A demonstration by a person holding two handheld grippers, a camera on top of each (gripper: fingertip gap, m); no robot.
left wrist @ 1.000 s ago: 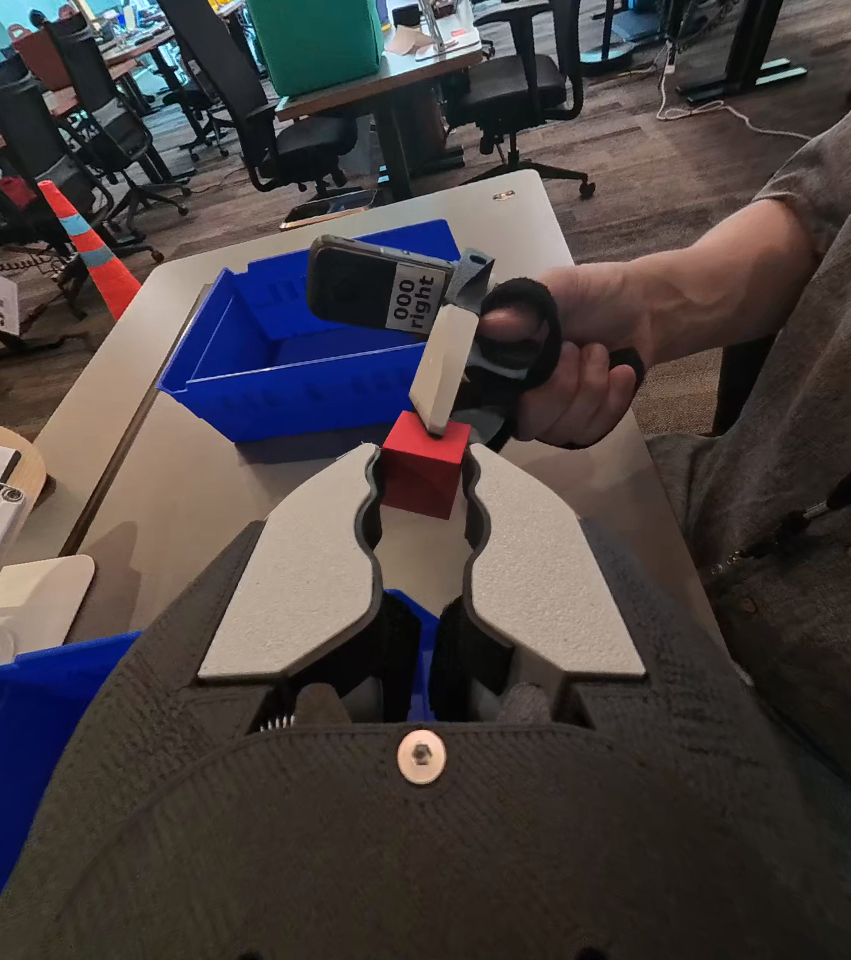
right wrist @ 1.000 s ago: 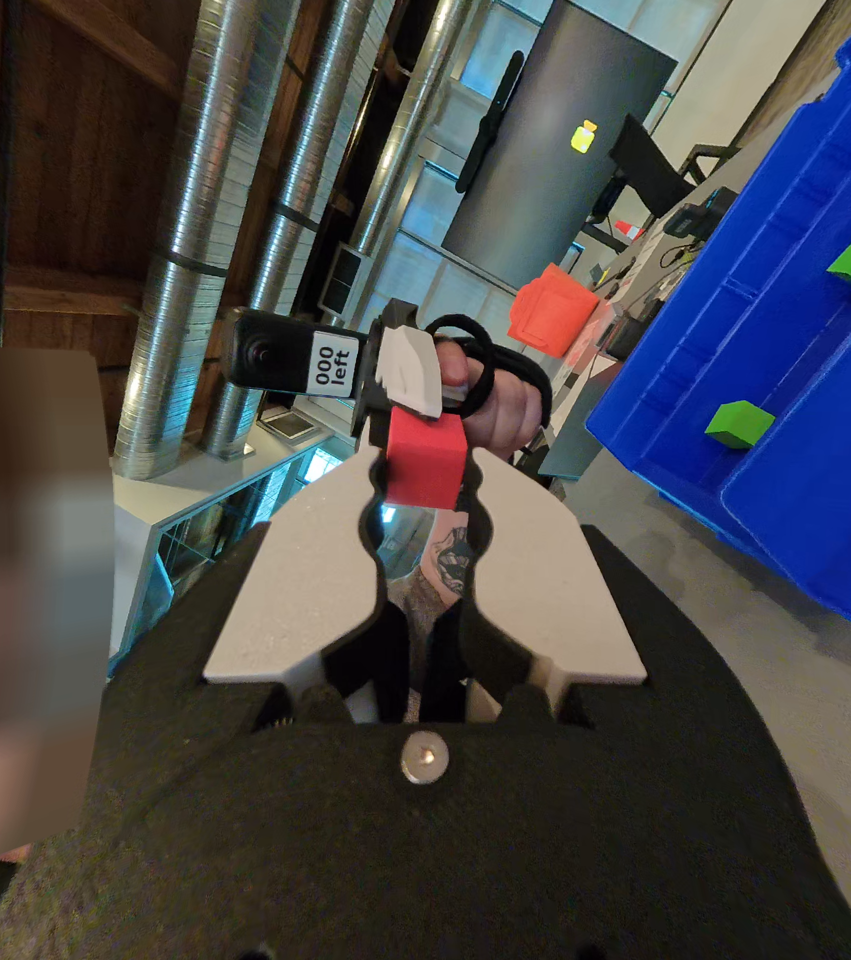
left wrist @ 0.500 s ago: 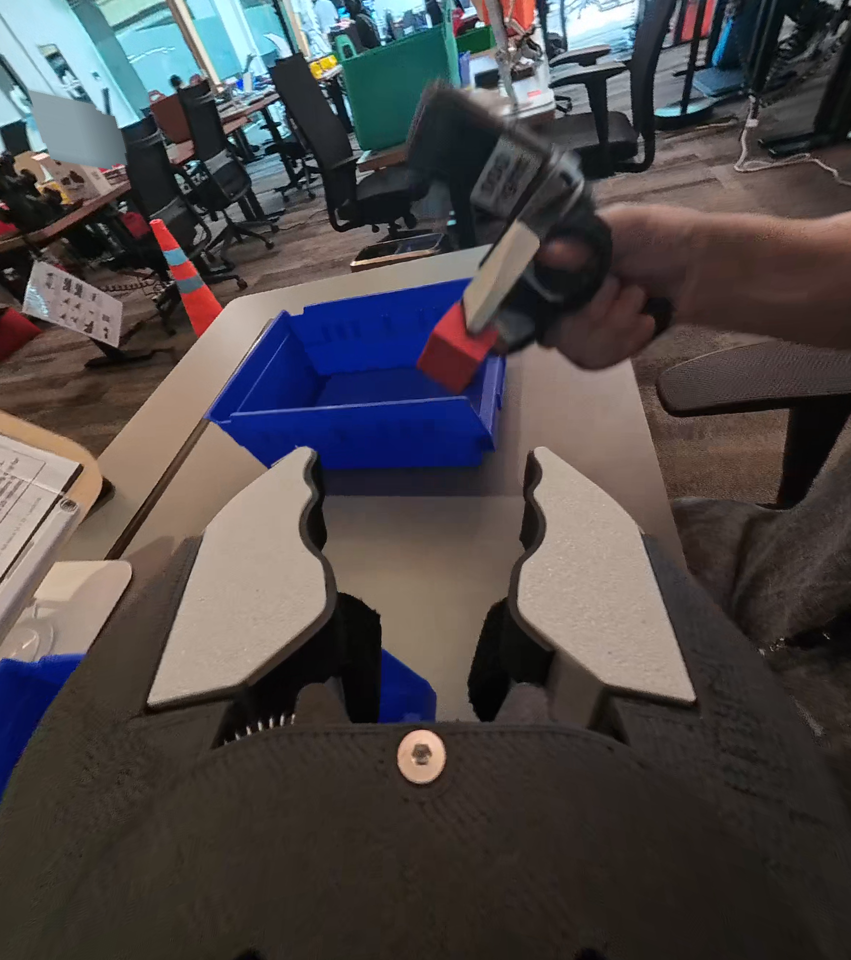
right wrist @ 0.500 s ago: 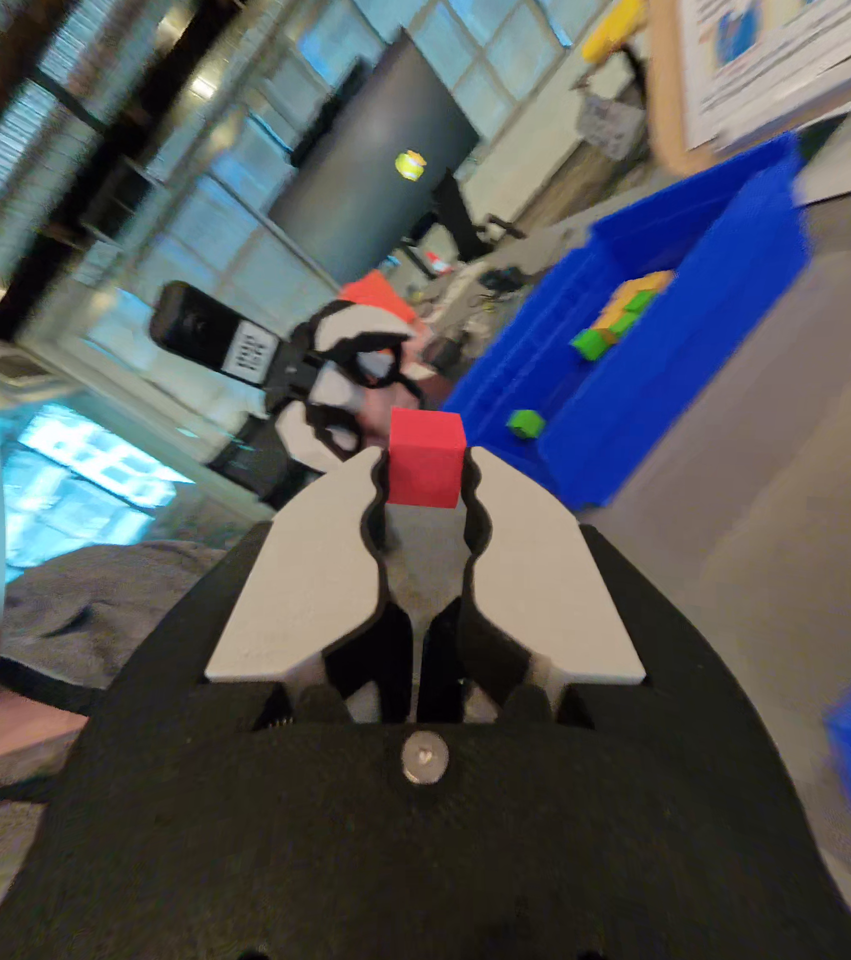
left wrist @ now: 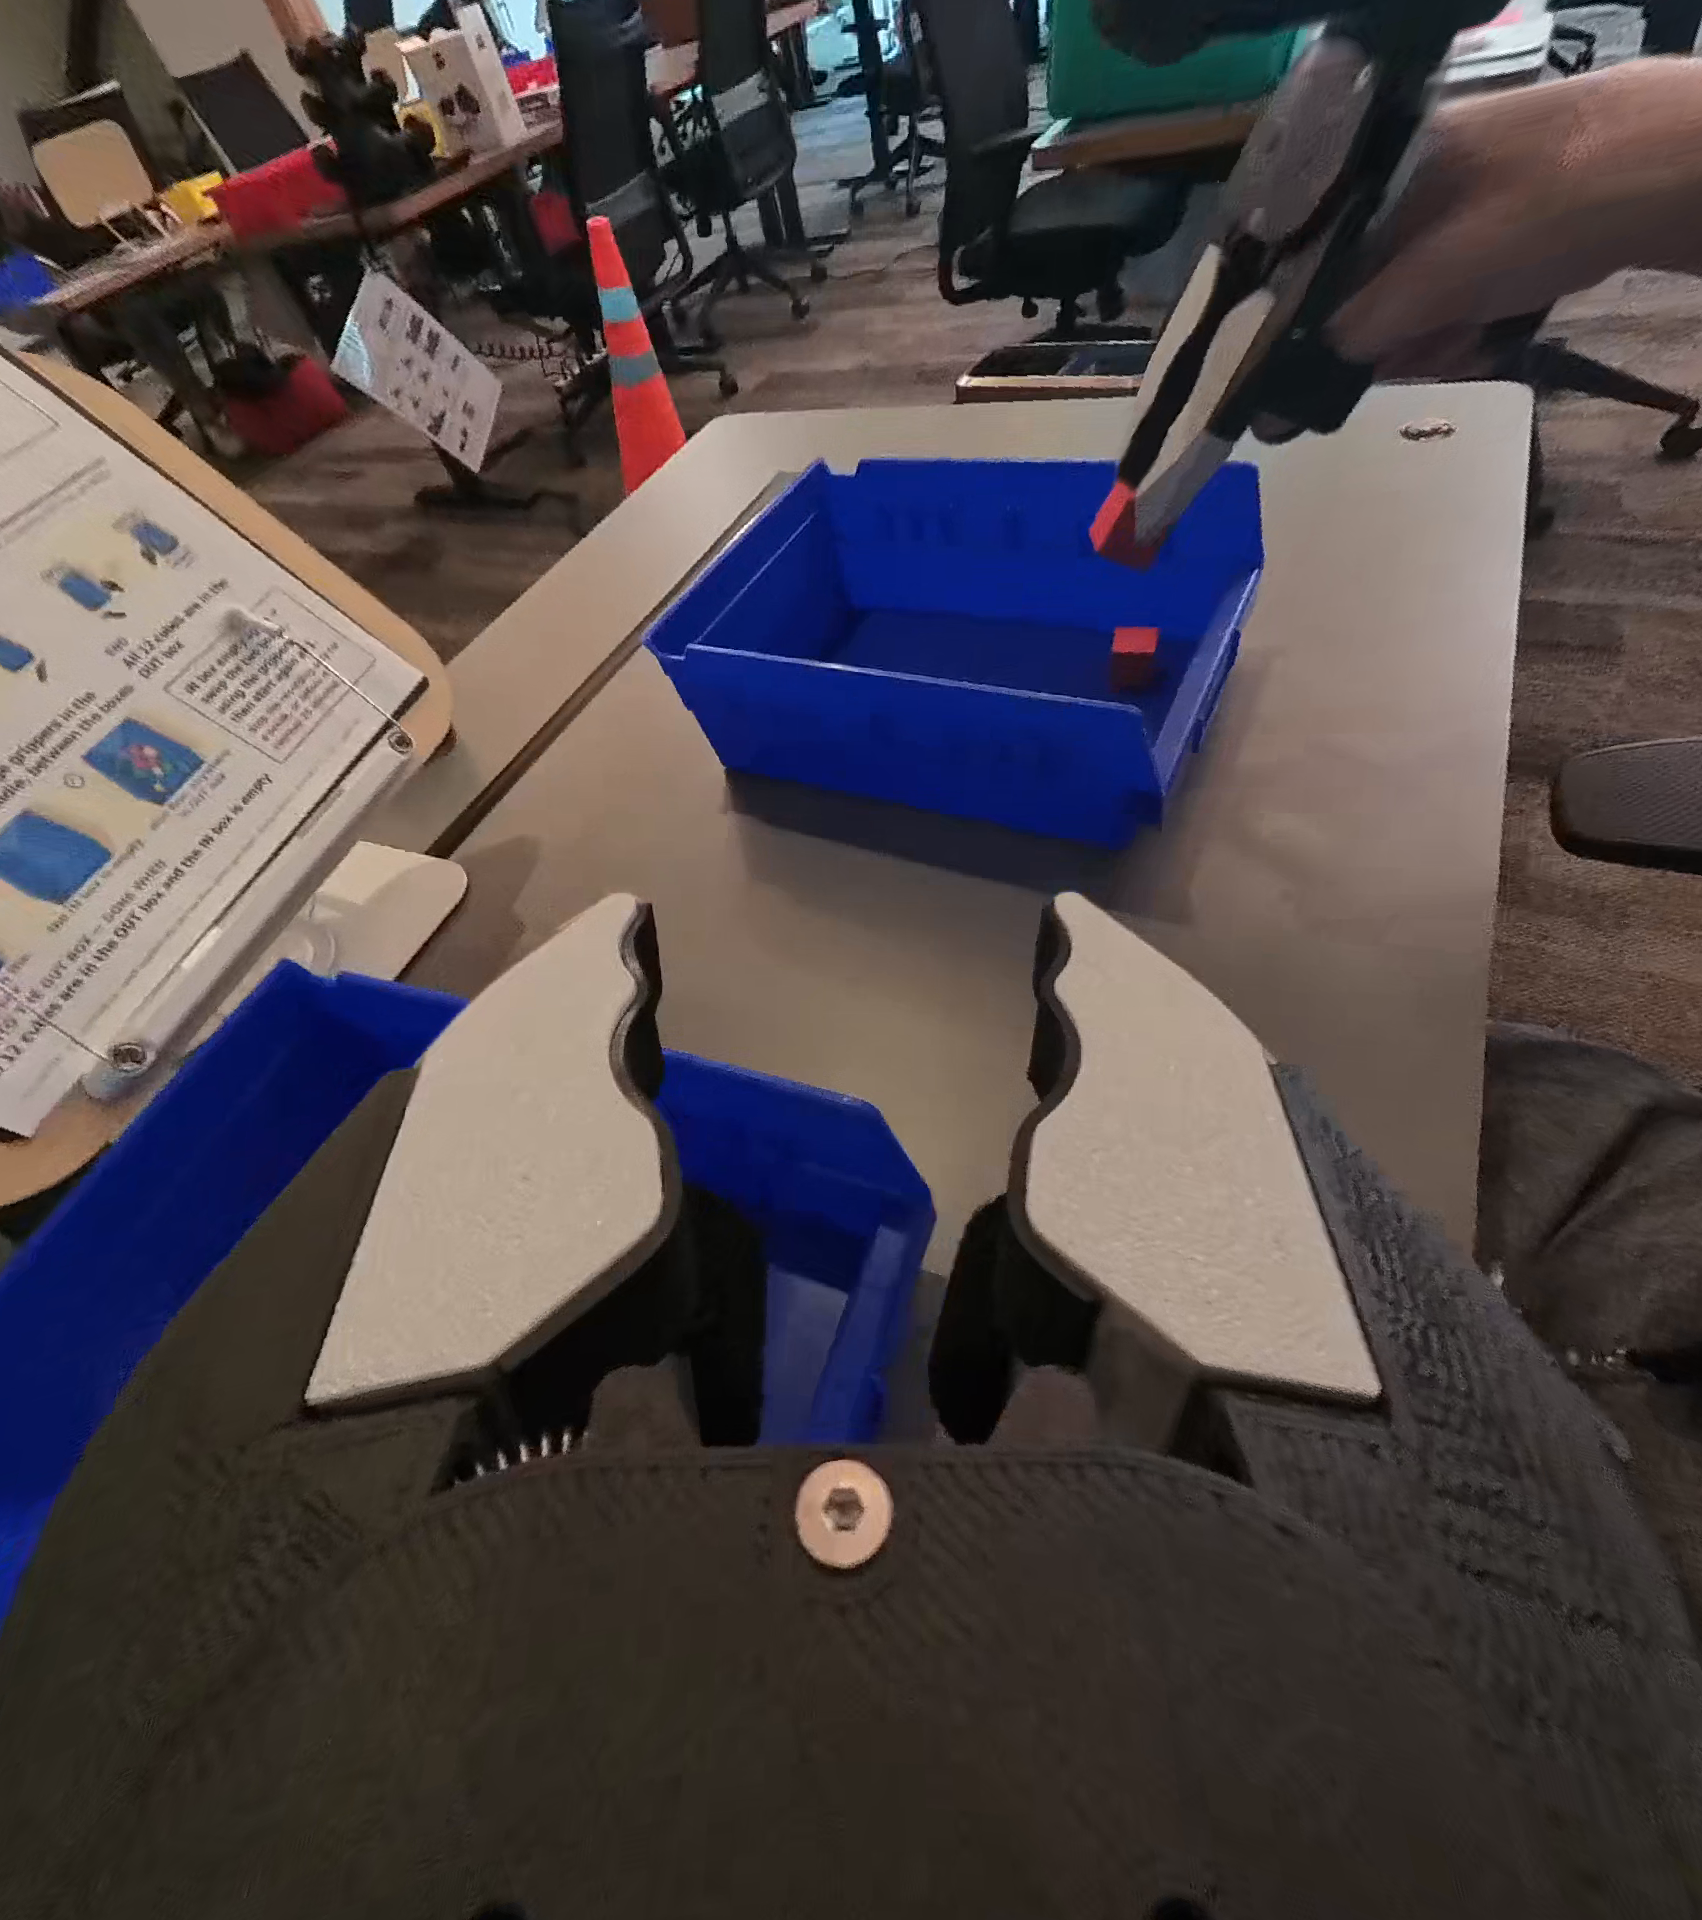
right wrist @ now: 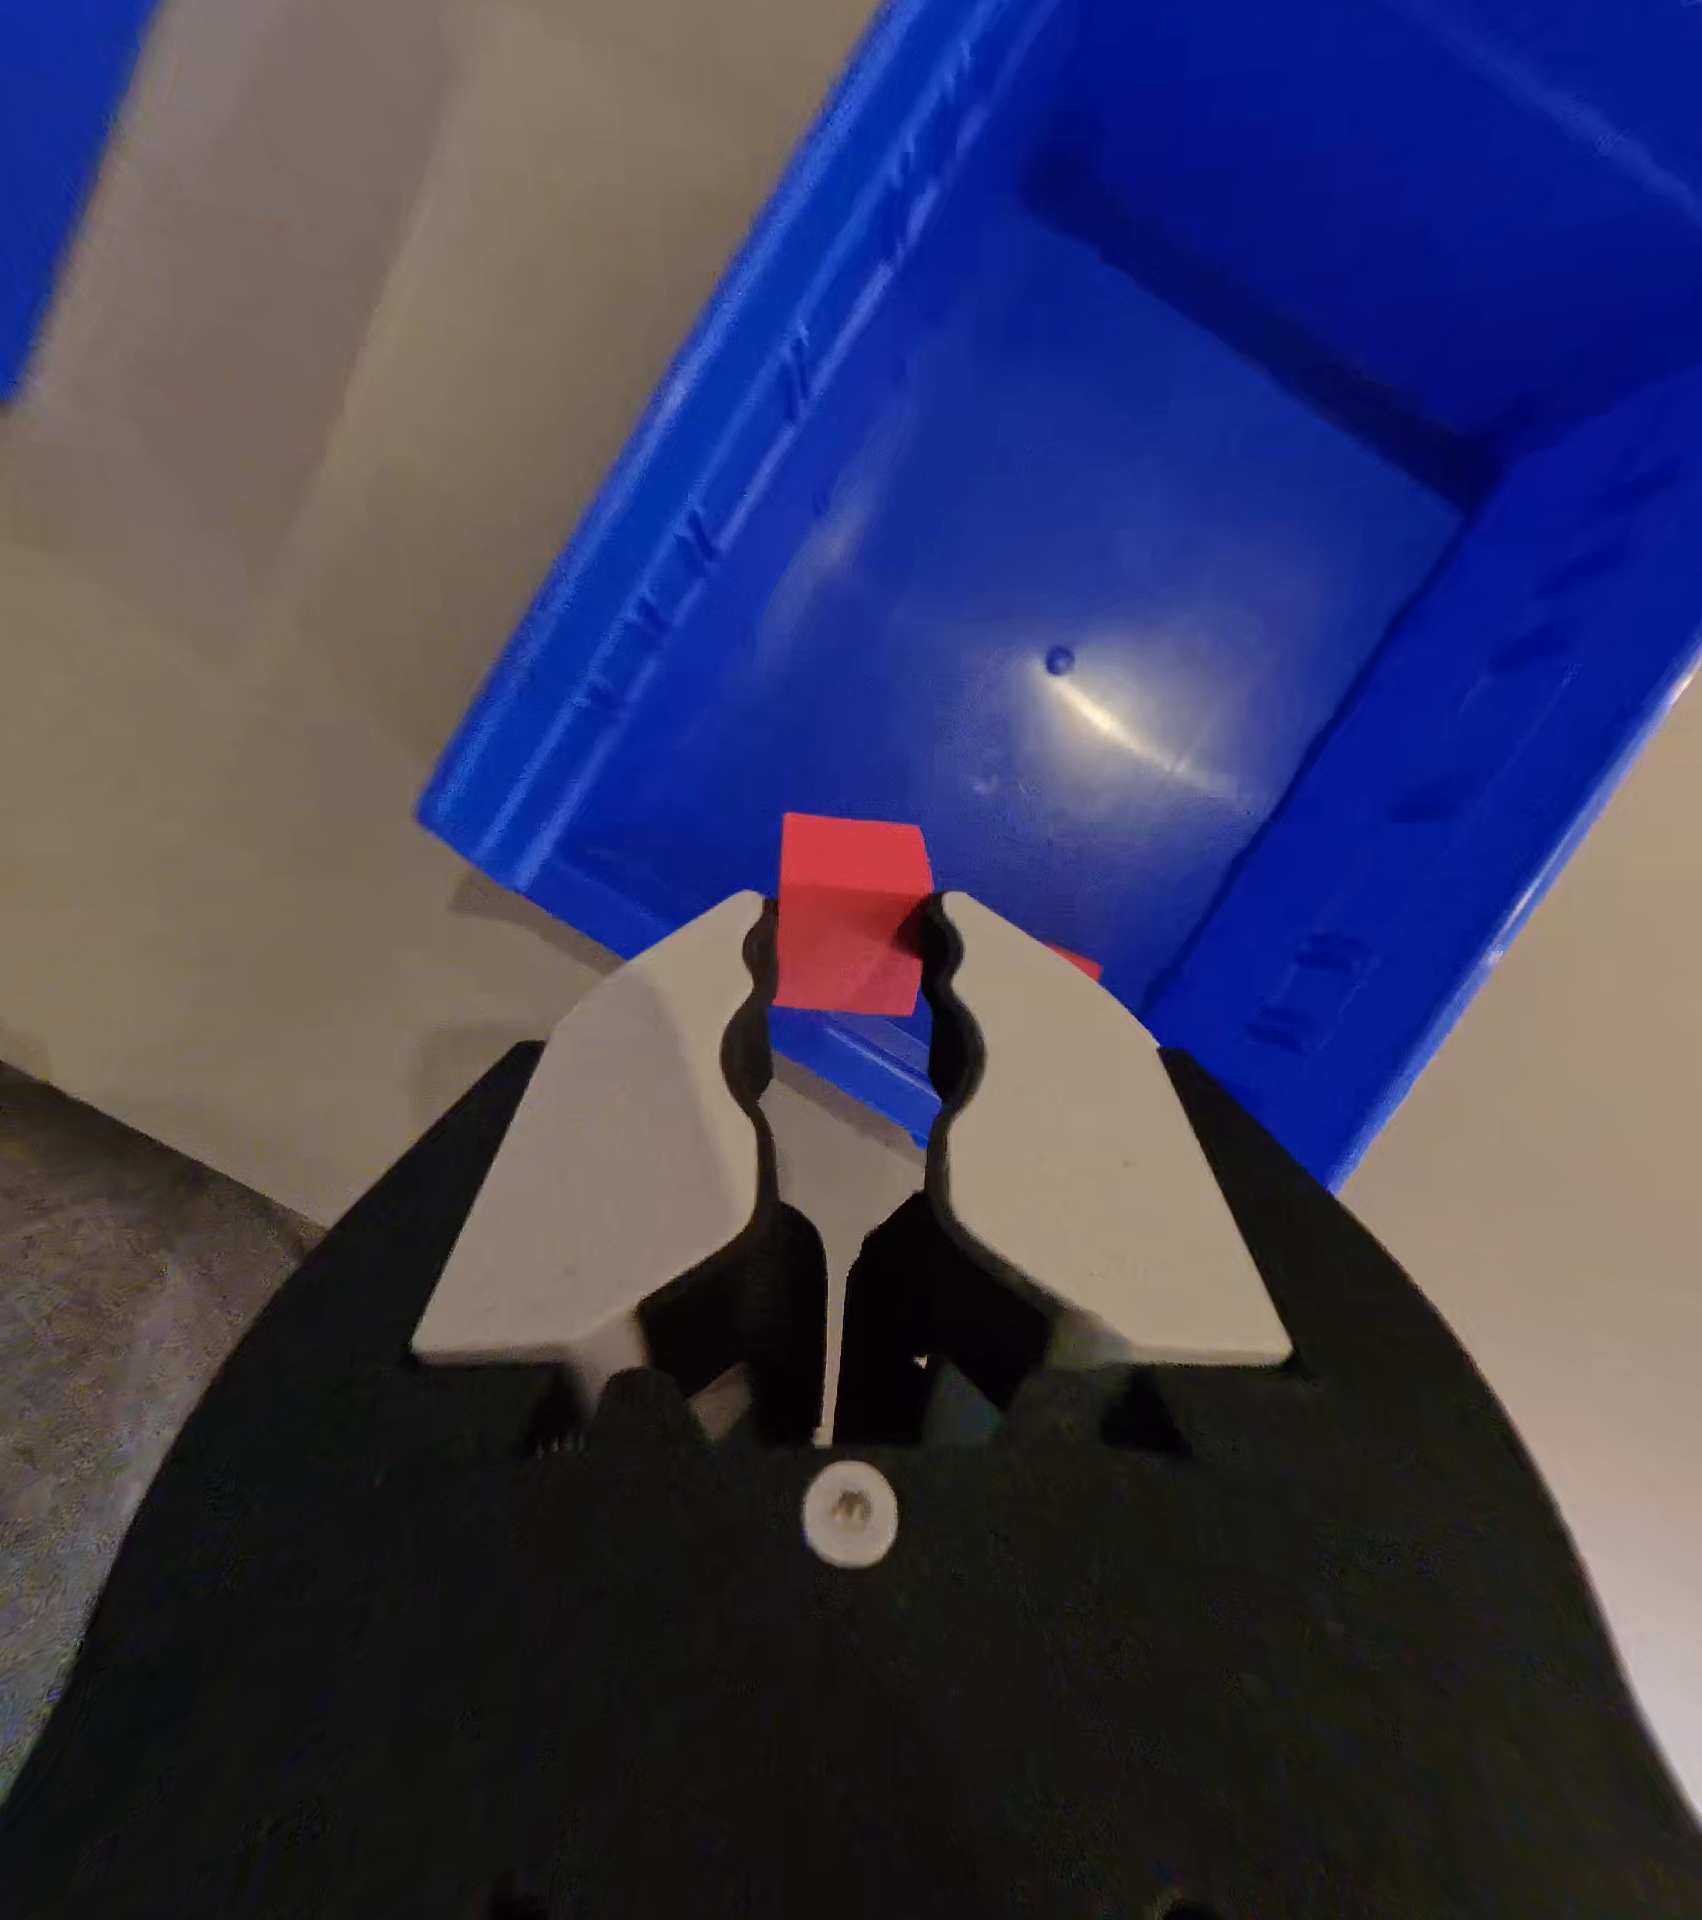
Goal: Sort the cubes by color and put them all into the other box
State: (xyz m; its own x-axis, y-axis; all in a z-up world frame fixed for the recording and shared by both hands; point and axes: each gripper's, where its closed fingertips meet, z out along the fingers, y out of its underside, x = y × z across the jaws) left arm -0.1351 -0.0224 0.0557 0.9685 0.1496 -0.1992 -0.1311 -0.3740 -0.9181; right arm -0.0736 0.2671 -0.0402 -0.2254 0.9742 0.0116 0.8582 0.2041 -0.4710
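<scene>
Left wrist view shows an instruction sheet (left wrist: 99, 748) clipped to a tilted wooden board at the left, printed with text and small pictures of blue bins; a second printed sheet (left wrist: 421, 369) stands on the floor beyond, near an orange cone (left wrist: 631, 364). Its own left gripper (left wrist: 842, 935) stands wide apart with nothing between the fingers, above the grey table (left wrist: 1346, 831) and over the corner of a near blue bin (left wrist: 151, 1174). Farther off, the right gripper (left wrist: 1153, 499) points down into the far blue bin (left wrist: 930, 727), pinching a red cube (left wrist: 1112, 520) above the bin's right end; another red cube (left wrist: 1135, 655) lies on the bin floor below it. Right wrist view has the right gripper (right wrist: 852, 914) narrowed on the red cube (right wrist: 852, 914), gripped at the fingertips over the bin's (right wrist: 1553, 727) near corner, with a bit of the second red cube (right wrist: 1075, 961) showing past the right finger.
</scene>
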